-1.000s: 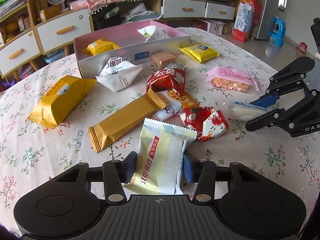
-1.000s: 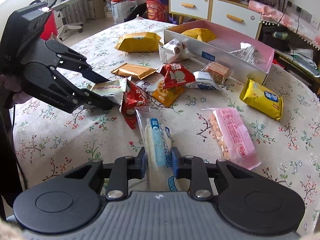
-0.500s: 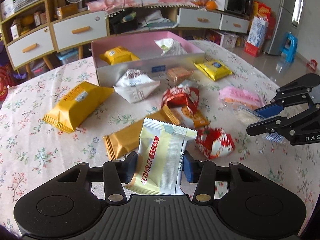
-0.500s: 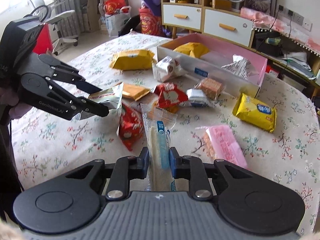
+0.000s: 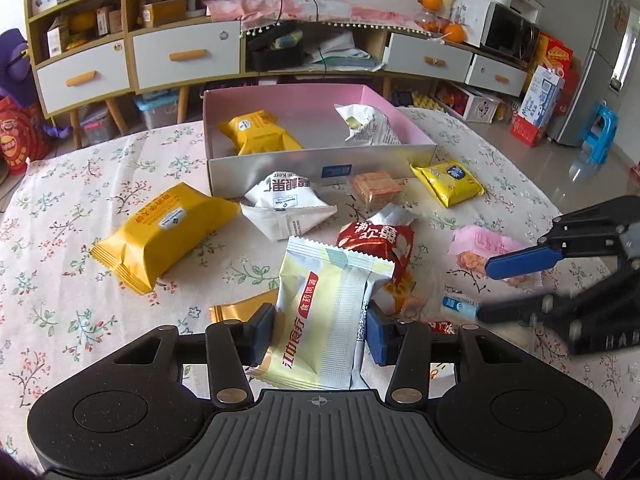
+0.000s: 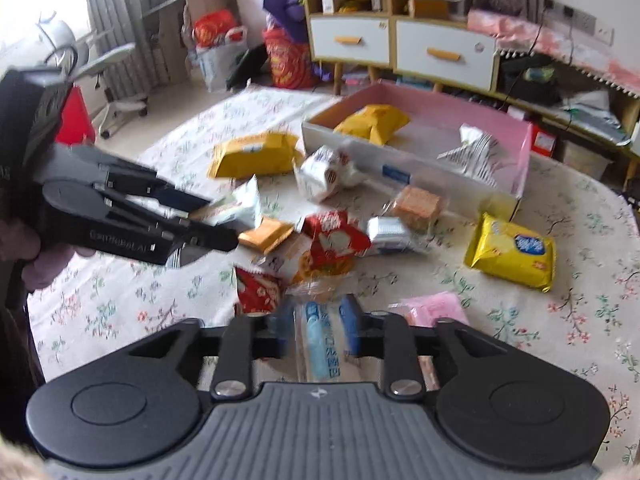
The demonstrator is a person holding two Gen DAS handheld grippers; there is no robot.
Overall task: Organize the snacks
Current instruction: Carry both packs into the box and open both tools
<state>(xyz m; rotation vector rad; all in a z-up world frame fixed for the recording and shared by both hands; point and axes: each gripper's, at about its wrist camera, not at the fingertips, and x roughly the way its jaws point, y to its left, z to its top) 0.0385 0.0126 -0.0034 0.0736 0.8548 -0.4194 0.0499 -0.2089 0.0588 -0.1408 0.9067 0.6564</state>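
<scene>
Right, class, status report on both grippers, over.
Left gripper shut on pale yellow packet. Right gripper jaws just opening, blue-striped packet between them. Pink box ahead, loose snacks before it.

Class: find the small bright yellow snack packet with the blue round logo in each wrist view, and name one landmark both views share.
Left wrist view: yellow packet, upper right, just right of the box's front corner.
Right wrist view: same packet, right of centre, on the tablecloth.
Shared landmark: pink-lined box.

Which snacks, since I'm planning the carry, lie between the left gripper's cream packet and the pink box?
In the left wrist view, a white packet and a red packet lie between the cream packet and pink box.
</scene>
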